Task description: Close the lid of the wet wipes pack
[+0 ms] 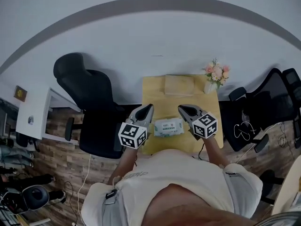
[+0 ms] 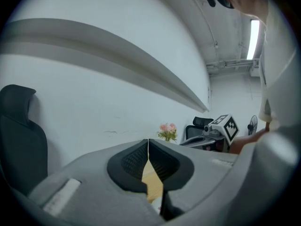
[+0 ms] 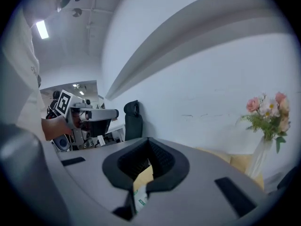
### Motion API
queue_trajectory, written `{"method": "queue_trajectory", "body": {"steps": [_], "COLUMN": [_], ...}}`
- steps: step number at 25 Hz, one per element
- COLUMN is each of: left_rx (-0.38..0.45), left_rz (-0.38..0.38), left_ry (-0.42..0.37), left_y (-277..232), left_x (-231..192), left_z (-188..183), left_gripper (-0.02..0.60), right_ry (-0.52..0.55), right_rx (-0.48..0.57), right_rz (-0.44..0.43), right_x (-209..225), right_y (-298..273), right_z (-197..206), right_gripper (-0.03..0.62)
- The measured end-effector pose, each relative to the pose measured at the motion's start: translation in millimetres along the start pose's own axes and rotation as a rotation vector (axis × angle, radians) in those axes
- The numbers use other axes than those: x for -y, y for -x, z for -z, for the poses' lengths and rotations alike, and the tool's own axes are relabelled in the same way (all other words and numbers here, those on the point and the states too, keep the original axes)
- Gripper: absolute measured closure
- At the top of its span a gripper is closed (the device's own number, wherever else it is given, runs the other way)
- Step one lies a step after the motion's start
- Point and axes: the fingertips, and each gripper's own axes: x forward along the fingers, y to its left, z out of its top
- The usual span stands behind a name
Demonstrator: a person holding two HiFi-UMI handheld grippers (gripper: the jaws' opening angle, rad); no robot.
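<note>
head view – table (image 1: 155, 89): small, rectangular, pale yellow wood, on a brown plank floor
head view – wet wipes pack (image 1: 168, 126): soft white pouch with green print, lying flat on the table's near half; its lid is too small to read
head view – left gripper (image 1: 149, 109): grey shell with dark tips, just left of the pack and pointing away from the person
head view – right gripper (image 1: 181, 109): same build, just right of the pack, so the pack lies between the two; whether they touch it cannot be told
head view – other things: tan box (image 1: 178, 84) at the far edge; vase of pink flowers (image 1: 216, 74) at the far right corner; black chair (image 1: 89, 98) to the left
left gripper view – jaws: ribbed black pads meet at the tips, with nothing between them; yellow table shows in the slit below
right gripper view – jaws: ribbed pads together at the tips, gripping nothing; a white and green sliver of the pack shows low in the slit, under the fingers
</note>
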Motion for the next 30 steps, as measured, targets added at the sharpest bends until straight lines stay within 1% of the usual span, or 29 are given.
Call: {"method": "queue_trajectory", "body": {"steps": [4,9,15,18,22,30], "left_rx": [0.032,0.069,0.154,0.189,0.217,0.189], "left_rz": [-0.024,-0.058,-0.057,-0.07,-0.113,-0.117], "left_ry": [-0.033,-0.061,-0.082,-0.105,-0.122,-0.112], "left_y": [4.3,13.1,19.2,32.2,44.3,42.8], "left_x": [-7.8,-18.8,-17.5,-19.5,-26.4,-27.5], "left_z": [-18.6,-40.4,-74.5,-88.4,-96.7,-82.3], "left_gripper": [0.565,0.565,0.565,0.565,0.565,0.565], "right_ry": [0.046,0.105,0.145,0.167,0.171,0.206], "right_rx": [0.04,0.133,0.222,0.243,0.257,0.255], "right_rz": [0.006,0.011,0.012,0.027,0.048,0.102], "right_x": [-3.7,-15.7,-23.5,-27.9,-28.9,-27.7], "right_y": [7.0,13.8,20.3,22.4,24.2,20.2], "right_z": [-25.5,-71.6,-113.3,-122.2,-127.7,-124.8], "right_gripper": [0.592,0.592,0.592,0.592,0.592,0.592]}}
